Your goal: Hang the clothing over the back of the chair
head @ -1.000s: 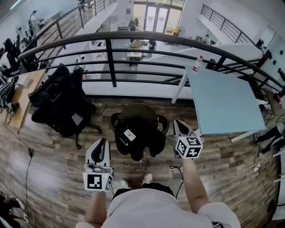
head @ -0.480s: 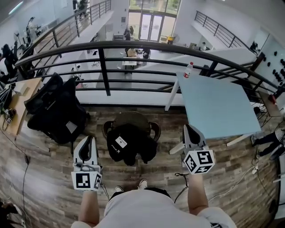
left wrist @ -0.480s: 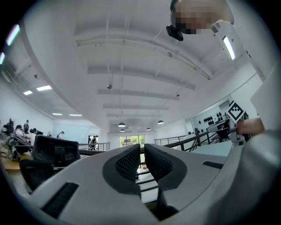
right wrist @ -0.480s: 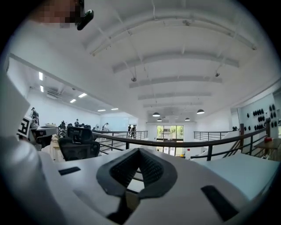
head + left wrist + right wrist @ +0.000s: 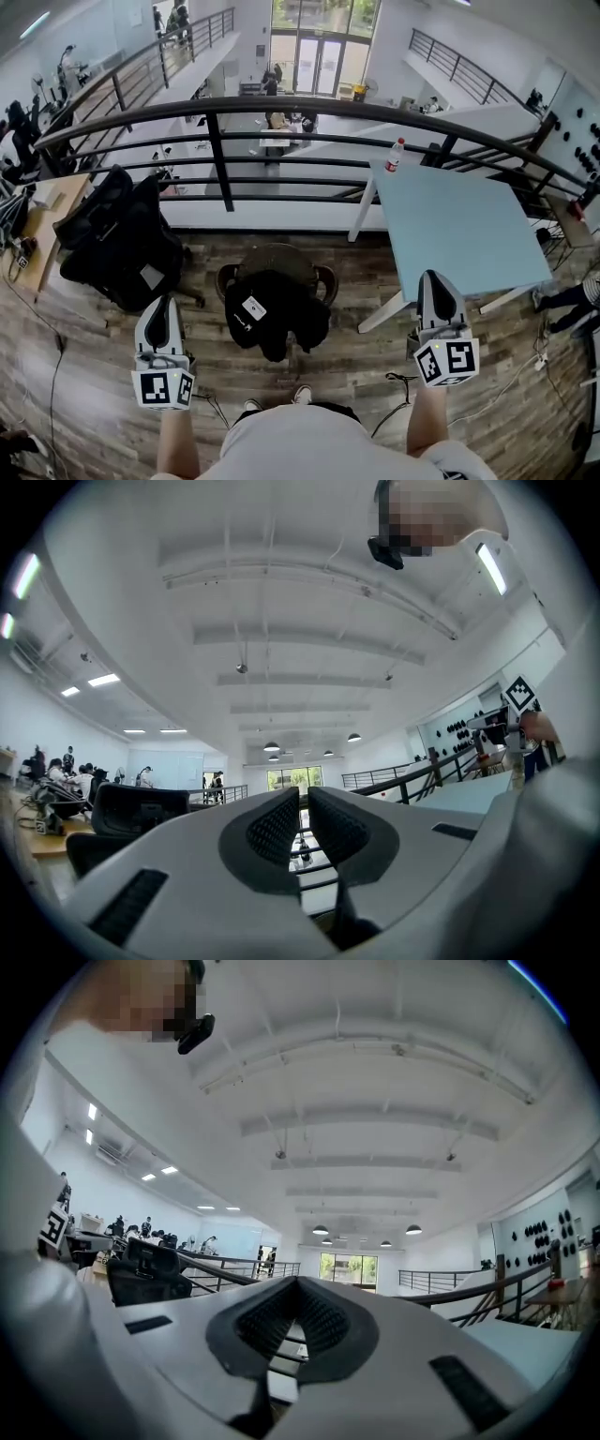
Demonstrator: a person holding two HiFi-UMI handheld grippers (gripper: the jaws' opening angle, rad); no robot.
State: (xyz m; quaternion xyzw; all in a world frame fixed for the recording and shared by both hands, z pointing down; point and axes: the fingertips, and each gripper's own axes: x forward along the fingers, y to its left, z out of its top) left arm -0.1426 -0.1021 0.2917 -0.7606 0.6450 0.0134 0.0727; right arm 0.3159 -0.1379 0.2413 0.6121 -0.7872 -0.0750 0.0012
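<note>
Both the left tongs [image 5: 159,305] and right tongs [image 5: 435,279] are clenched empty, flanking the clothing [image 5: 274,314] draped over the chair [image 5: 272,255].

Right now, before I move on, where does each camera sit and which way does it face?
Head view: on the person's head, looking steeply down at the clothing draped on the chair; both forearms, left gripper and right gripper show.
Left gripper view: on the left gripper, facing level toward the railing and ceiling; its own jaws, close together and empty.
Right gripper view: on the right gripper, facing likewise; its own shut, empty jaws.
Shared: all three show the railing and table.
</note>
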